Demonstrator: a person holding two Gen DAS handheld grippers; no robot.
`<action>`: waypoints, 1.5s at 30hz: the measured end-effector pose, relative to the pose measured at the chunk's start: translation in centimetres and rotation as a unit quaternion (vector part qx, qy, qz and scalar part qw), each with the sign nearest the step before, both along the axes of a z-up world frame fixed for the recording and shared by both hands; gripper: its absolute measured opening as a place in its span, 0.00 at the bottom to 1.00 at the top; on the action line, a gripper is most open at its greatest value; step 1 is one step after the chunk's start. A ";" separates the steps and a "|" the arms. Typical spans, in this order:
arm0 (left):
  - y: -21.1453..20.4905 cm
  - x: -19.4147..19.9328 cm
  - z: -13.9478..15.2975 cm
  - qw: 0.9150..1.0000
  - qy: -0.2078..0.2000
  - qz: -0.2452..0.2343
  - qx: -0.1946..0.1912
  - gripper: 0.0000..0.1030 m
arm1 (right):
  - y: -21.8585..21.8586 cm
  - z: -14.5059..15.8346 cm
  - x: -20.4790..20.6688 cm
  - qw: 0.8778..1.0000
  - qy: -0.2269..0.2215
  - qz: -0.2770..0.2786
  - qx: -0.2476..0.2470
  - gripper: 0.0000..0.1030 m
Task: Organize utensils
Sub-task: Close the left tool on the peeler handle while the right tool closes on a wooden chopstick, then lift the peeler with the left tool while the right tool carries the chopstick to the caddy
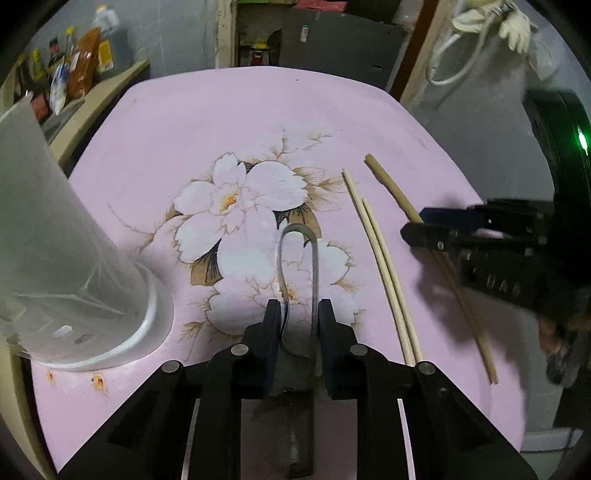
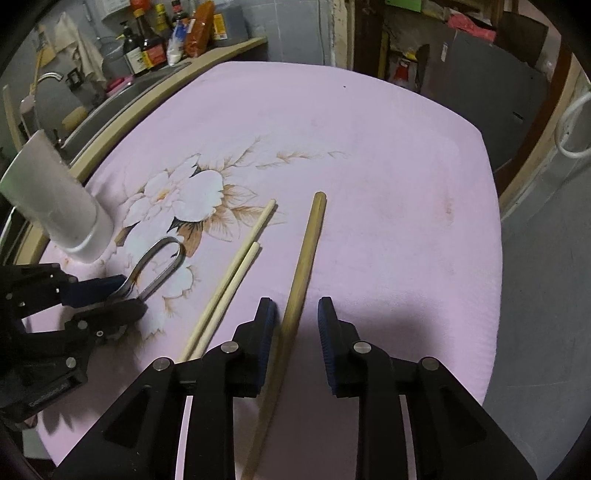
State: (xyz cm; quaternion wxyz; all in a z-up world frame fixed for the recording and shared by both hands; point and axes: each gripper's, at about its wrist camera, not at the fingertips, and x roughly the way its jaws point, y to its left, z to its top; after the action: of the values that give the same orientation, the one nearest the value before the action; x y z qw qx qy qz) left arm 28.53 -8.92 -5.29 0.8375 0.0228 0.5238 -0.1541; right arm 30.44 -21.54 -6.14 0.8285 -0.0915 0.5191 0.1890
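Observation:
Metal tongs lie on the pink flowered table, looped end pointing away. My left gripper is closed around their arms; it also shows in the right wrist view, on the tongs. A pair of pale chopsticks lies right of the tongs, also seen in the right wrist view. A darker single chopstick lies between the fingers of my open right gripper, nearer the left finger. A white utensil holder stands at the left.
A counter with bottles and packets and a sink runs along the table's far left edge. White cable and cloth hang at the far right. The table's right edge drops to a grey floor.

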 end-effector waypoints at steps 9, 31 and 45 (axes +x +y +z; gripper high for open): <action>2.7 -2.7 1.4 0.994 -0.066 0.020 -0.080 0.15 | -1.1 1.2 -2.9 0.997 -0.044 -0.016 0.067 0.05; 8.5 -11.9 11.8 0.908 -0.390 0.098 -0.117 0.15 | 2.8 11.5 -15.8 0.844 -0.472 -0.050 0.250 0.05; 20.3 -8.6 16.8 0.868 -0.450 0.175 -0.118 0.15 | 10.0 15.0 -11.6 0.781 -0.521 -0.073 0.337 0.05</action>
State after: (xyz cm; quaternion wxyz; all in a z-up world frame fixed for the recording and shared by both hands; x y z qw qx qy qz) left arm 19.96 11.37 11.53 0.9920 -0.1014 0.0638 -0.0388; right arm 18.86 -11.55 8.84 0.9621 0.1472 -0.0831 0.2141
